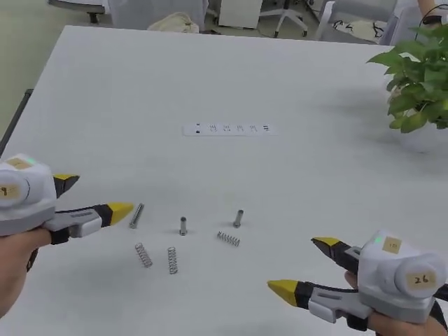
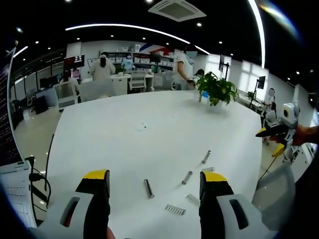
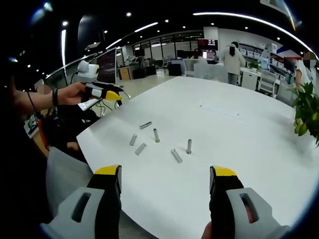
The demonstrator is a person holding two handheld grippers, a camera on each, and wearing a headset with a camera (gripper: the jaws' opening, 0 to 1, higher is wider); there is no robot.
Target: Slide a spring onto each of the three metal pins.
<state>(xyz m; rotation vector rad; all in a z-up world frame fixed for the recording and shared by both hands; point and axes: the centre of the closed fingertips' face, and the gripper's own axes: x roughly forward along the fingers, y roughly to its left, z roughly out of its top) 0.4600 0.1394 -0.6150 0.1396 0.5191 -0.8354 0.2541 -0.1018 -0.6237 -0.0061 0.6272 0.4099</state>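
Yellow-tipped left tongs point(image 1: 98, 194) and right tongs point(image 1: 297, 264), both apart and empty

My left tip sits just beside the lying pin point(image 1: 136, 215). Further along the desk point(image 1: 210, 77) the middle pin point(image 1: 183, 225) and right pin point(image 1: 238, 218) stand upright. Three springs point(image 1: 172, 260) lie loose, the nearest spring point(image 1: 228, 239) well left of my right tongs.

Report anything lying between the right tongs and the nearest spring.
Nothing visible does. Bare table lies between the open right tongs and that spring. An upright pin stands just beyond the spring, not in front of it.
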